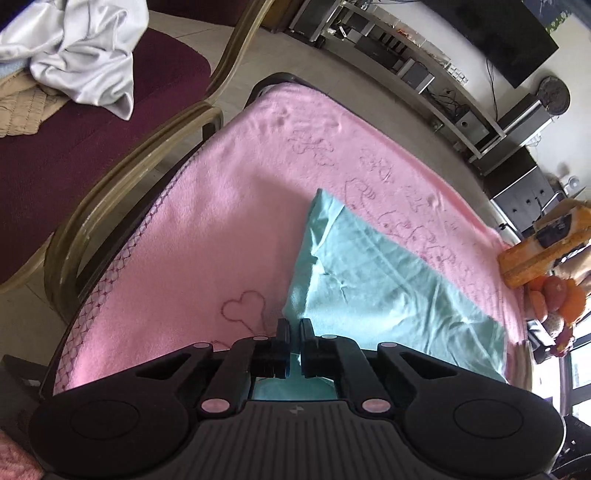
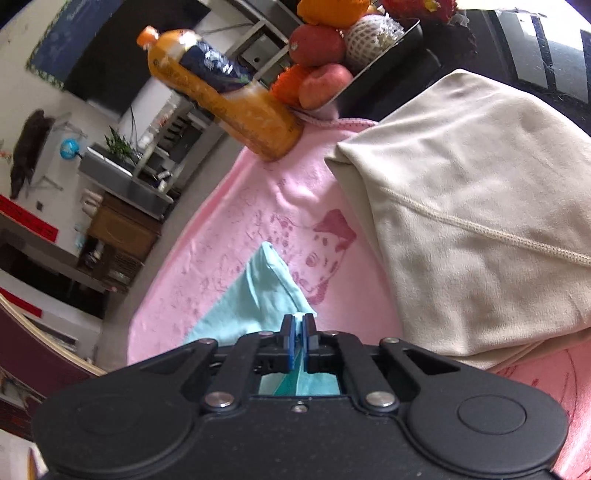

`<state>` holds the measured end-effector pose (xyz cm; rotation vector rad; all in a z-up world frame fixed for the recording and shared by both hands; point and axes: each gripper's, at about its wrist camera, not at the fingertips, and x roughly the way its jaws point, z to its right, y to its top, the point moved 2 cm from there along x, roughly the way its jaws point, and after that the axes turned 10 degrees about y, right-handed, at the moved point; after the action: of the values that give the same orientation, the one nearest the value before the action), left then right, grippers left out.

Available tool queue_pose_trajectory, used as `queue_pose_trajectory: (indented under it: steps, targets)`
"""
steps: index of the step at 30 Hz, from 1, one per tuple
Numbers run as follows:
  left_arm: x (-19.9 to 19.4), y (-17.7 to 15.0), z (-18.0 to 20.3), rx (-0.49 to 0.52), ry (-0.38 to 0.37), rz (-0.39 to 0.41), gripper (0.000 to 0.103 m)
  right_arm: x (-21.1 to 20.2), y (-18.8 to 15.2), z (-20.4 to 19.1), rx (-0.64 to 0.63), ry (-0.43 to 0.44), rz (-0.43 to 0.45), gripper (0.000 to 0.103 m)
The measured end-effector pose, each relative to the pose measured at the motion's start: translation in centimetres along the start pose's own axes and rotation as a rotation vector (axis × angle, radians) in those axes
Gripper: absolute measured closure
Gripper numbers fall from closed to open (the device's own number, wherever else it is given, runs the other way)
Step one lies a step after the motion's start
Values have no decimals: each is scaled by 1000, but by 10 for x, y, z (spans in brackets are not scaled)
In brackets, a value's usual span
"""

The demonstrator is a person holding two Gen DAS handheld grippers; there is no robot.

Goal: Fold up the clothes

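The teal cloth [image 1: 373, 280] lies on the pink blanket [image 1: 207, 221] that covers the table. I hold it by its near edge with both grippers. My left gripper [image 1: 294, 326] is pinched shut on one near corner. My right gripper [image 2: 298, 325] is pinched shut on the other near corner, and a thin bit of teal shows between its pads. The far corner of the cloth comes to a point on the blanket.

Just beside the cloth, on my right, sits a beige pile [image 2: 472, 221] of folded clothes. It lies on the blanket too, close to my right gripper.

Past the cloth, at the far edge of the blanket, an orange bottle [image 2: 221, 96] stands. It looks full of orange drink and has an orange cap and a dark label. Next to it is a dark tray [image 2: 380, 66] with fruit [image 2: 321, 62] in it. I see red ones, orange ones and one in a white net.

On my left, a chair [image 1: 122, 177] with a dark red seat stands right by the table. A white cloth [image 1: 85, 55] lies bunched on the seat, with some tan cloth [image 1: 26, 107] beside it.

Farther off are shelves [image 1: 424, 74] and a black screen [image 1: 498, 33] on the wall.
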<state>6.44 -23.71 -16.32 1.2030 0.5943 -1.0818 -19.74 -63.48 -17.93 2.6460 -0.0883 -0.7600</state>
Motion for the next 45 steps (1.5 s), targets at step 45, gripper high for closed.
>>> queue_pose_trajectory:
  steps: [45]
  targets:
    - [11,-50,14,275,180,-22,103,-11,-36,8,-107,-170,-180,94]
